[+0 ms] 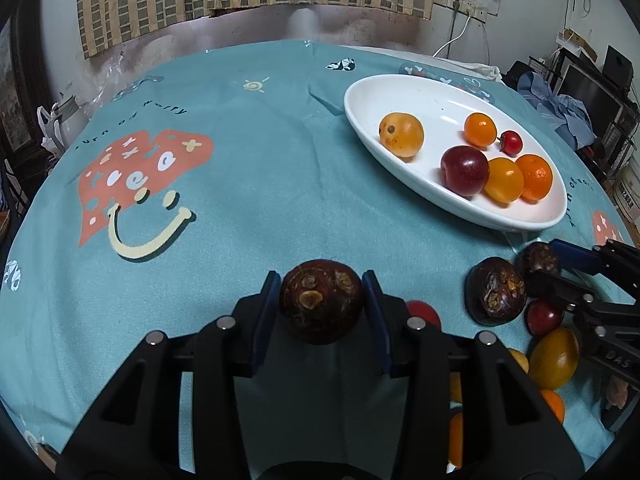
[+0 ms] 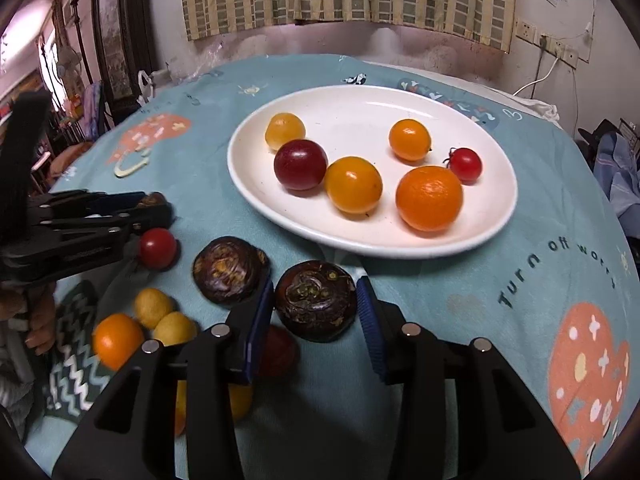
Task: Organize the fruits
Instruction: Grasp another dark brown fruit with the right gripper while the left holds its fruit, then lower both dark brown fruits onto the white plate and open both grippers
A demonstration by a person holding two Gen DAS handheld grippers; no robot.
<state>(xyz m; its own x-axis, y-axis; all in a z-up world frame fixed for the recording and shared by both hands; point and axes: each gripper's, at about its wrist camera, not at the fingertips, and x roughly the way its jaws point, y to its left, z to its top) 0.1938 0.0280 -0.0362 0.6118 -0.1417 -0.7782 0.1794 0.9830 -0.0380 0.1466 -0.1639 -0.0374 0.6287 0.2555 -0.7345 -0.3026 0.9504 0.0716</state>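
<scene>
My left gripper point(image 1: 322, 298) is shut on a dark brown water chestnut point(image 1: 321, 300) and holds it above the teal cloth. My right gripper point(image 2: 316, 304) is shut on another water chestnut point(image 2: 316, 299) near the plate's front rim; it also shows in the left wrist view point(image 1: 538, 258). A third water chestnut point(image 2: 228, 269) lies on the cloth just left of it. The white oval plate point(image 2: 492, 216) holds several fruits: an orange point(image 2: 429, 198), yellow tomatoes, a dark red fruit point(image 2: 300, 164) and a small red tomato point(image 2: 465, 165).
Loose fruits lie at the table's near left in the right wrist view: a red tomato point(image 2: 157, 248), two yellow fruits point(image 2: 153, 307), an orange one point(image 2: 117, 340). The left gripper's body point(image 2: 80, 220) sits beside them. Wall, curtain and cables stand behind the table.
</scene>
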